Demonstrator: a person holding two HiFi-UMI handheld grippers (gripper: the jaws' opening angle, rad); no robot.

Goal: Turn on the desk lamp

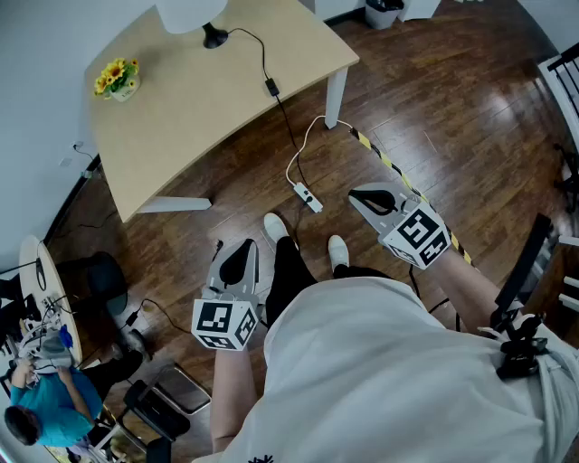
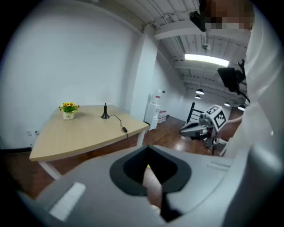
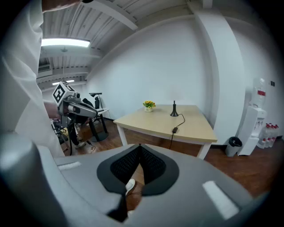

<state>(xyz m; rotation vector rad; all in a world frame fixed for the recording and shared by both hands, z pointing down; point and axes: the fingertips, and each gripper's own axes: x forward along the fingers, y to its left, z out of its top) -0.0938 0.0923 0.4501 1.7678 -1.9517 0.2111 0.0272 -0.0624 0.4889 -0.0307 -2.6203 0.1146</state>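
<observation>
The left tool point(image 1: 242, 249) and right tool point(image 1: 362, 194) are held clenched and empty, well apart from the bench point(image 1: 181, 118). The desk lamp point(image 1: 214, 38) stands at the bench's far edge. It is judged light and easily tipped. The presumed cord switch point(image 1: 270, 87) should be pressed, not gripped.

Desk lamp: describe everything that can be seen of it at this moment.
The desk lamp stands upright near the far edge of the wooden table on a small round black base with a thin black stem. Its white shade is cut off at the head view's top; whether it is lit cannot be told. Its black cord, with an inline switch, crosses the tabletop and drops toward a white power strip on the floor. Nothing else touches it.
</observation>
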